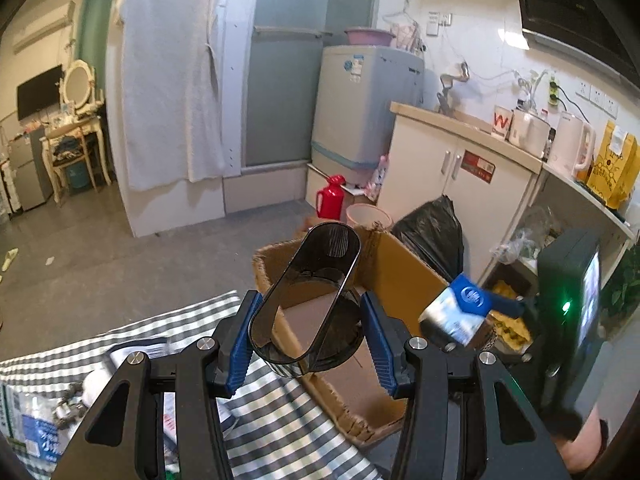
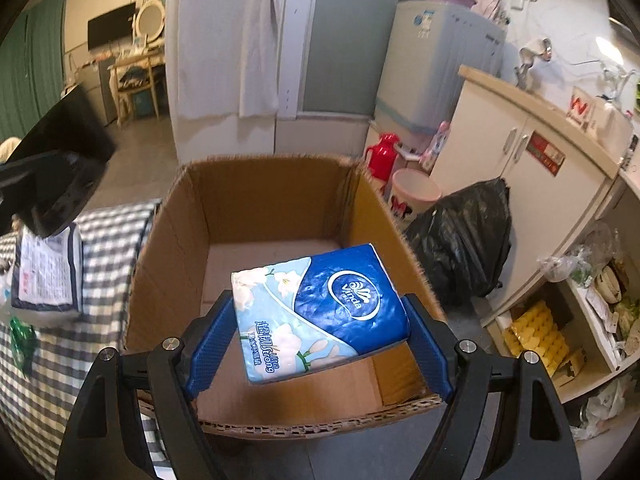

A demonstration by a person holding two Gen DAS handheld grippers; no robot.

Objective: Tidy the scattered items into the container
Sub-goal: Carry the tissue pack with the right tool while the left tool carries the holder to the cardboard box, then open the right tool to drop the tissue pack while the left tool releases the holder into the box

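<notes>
A blue and pale floral tissue pack (image 2: 320, 312) sits clenched between the right tool's (image 2: 320, 334) blue pads, above the open cardboard box (image 2: 256, 188) just ahead. The left tool (image 1: 306, 330) grips a smoky translucent oval holder (image 1: 308, 300), its mouth tipped back toward the tool. Only the left view shows both; the box (image 1: 400, 276) lies just beyond.

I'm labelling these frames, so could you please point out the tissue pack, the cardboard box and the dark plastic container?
tissue pack (image 2: 320, 312): right wrist view, on its blue printed face.
cardboard box (image 2: 256, 196): right wrist view, on its far inner wall.
dark plastic container (image 1: 316, 280): left wrist view, on its translucent side wall.
</notes>
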